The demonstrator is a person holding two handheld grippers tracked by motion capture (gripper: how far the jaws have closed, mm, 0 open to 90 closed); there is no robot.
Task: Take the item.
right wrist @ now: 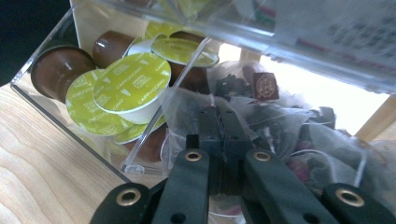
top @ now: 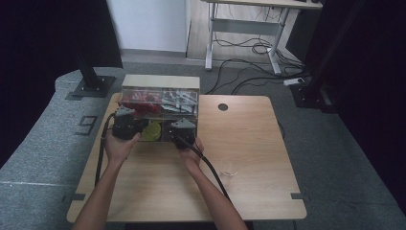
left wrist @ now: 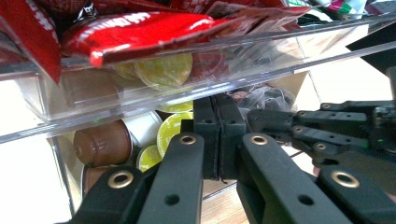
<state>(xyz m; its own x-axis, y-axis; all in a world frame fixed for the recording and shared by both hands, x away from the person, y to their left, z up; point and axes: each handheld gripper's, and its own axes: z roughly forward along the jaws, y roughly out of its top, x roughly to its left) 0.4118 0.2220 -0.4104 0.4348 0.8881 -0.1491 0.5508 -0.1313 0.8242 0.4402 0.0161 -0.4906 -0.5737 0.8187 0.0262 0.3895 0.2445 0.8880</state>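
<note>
Clear plastic forms the organizer [top: 160,103] at ten o'clock on the wooden table [top: 239,158] in the high view; the left gripper [top: 125,123] and right gripper [top: 183,130] meet its front at six o'clock.

Left gripper view: jaws pressed together, empty, under the drawer of red packets [left wrist: 135,30]; coffee capsules [left wrist: 100,142] sit at nine o'clock.

Right gripper view: jaws pressed together amid mesh tea bags [right wrist: 261,100]; green-lidded capsules [right wrist: 133,81] lie at ten o'clock.
</note>
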